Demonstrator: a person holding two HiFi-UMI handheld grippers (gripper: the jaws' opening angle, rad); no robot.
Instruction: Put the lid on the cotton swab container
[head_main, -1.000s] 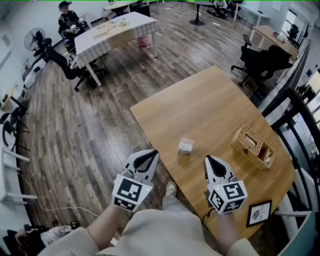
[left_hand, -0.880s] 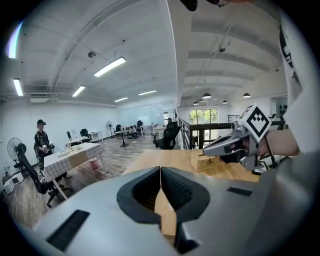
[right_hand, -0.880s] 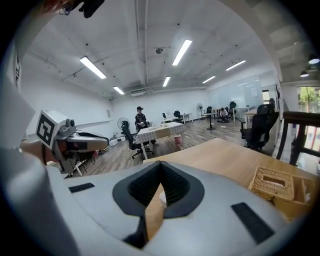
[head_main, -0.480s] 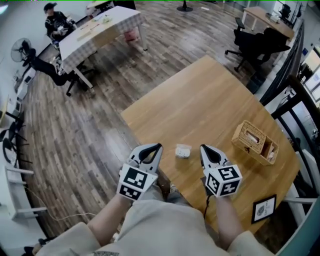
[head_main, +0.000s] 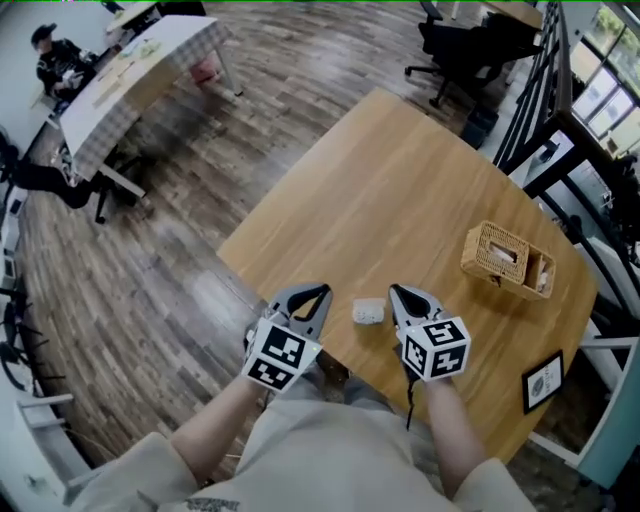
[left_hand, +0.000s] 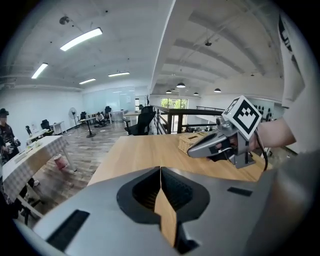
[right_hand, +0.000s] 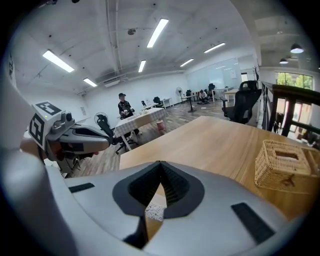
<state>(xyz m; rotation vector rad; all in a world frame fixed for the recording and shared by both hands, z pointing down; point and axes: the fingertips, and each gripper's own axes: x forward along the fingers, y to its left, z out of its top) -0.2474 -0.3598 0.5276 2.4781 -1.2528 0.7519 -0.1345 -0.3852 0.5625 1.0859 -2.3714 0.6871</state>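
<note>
Approach nears its end: cotton swab container (head_main: 368, 312) now sits lower centre between left gripper (head_main: 320, 291) and right gripper (head_main: 394, 290), both pinched together, empty.

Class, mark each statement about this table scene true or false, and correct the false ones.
1. Both the left gripper and the right gripper have their jaws together with nothing held. True.
2. The cotton swab container rests on the table between the two grippers. True.
3. The wicker basket stands to the left of the left gripper. False: it stands on the table's right side, beyond the right gripper.
4. The black picture frame sits inside the wicker basket. False: it is near the table's edge, apart from the basket.
</note>
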